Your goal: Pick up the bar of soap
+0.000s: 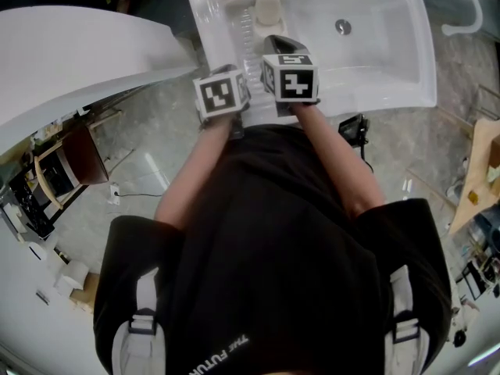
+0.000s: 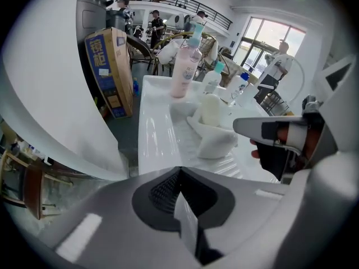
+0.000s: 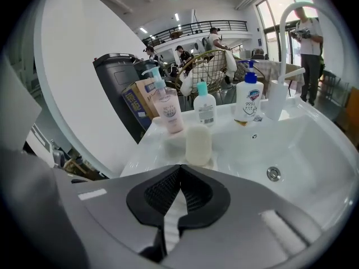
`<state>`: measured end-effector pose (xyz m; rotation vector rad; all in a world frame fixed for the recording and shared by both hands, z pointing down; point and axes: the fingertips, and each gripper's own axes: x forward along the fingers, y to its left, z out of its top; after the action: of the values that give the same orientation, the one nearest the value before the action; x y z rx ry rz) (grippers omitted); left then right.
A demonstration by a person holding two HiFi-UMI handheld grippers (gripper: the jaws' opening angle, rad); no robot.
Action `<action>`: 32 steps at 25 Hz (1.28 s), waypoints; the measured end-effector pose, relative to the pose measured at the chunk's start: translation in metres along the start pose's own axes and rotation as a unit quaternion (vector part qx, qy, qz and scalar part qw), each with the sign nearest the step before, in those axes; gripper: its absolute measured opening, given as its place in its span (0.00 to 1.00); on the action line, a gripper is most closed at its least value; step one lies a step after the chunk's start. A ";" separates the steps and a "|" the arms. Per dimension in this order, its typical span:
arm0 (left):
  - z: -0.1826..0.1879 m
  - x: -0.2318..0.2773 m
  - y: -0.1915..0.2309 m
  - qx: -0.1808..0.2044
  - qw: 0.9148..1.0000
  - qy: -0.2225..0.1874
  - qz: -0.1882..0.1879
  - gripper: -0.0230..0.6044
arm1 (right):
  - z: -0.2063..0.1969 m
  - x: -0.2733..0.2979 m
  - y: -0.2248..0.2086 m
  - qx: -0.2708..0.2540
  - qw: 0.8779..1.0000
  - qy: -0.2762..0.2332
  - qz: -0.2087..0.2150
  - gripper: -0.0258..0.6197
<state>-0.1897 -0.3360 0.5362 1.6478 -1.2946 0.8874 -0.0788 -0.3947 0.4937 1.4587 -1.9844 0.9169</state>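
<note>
Now both grippers are closed and empty, and the bar of soap (image 3: 198,143) is ahead of them, not picked up.
Your right gripper (image 3: 179,171) has its jaws together with nothing between them. The soap stands upright just beyond its tips on the ledge of the sink (image 3: 314,150). A pink pump bottle (image 3: 168,111) stands behind it, to the left. Your left gripper (image 2: 179,172) is pressed together too; from it the soap lies ahead and a little to the right.
</note>
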 end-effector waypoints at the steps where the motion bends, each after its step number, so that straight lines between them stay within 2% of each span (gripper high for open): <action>1: 0.001 0.000 0.004 0.000 1.000 0.001 -0.001 0.03 | 0.003 0.003 0.000 0.001 1.000 -0.001 -0.005 0.06; 3: 0.001 0.001 0.010 0.000 1.000 0.006 -0.004 0.03 | 0.008 0.008 0.001 0.000 1.000 -0.002 -0.012 0.07; 10: 0.004 0.005 0.020 0.008 1.000 0.014 -0.017 0.03 | 0.026 0.025 -0.002 -0.004 0.999 -0.004 -0.033 0.19; 13: 0.005 0.006 0.024 0.011 1.000 0.014 -0.019 0.03 | 0.029 0.031 -0.004 -0.011 0.999 -0.004 -0.046 0.30; 17: 0.005 0.008 0.027 0.012 0.999 0.018 -0.024 0.03 | 0.033 0.038 -0.005 -0.023 0.998 -0.004 -0.057 0.35; 23: 0.009 0.012 0.027 0.016 0.999 0.018 -0.026 0.03 | 0.038 0.052 -0.014 -0.023 0.997 -0.001 -0.073 0.50; 32: 0.008 0.020 0.022 0.002 0.999 0.021 -0.048 0.03 | 0.039 0.081 -0.027 0.003 0.996 0.015 -0.088 0.56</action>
<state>-0.2070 -0.3531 0.5553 1.6714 -1.1770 0.8618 -0.0773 -0.4793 0.5345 1.5847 -1.7984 0.8633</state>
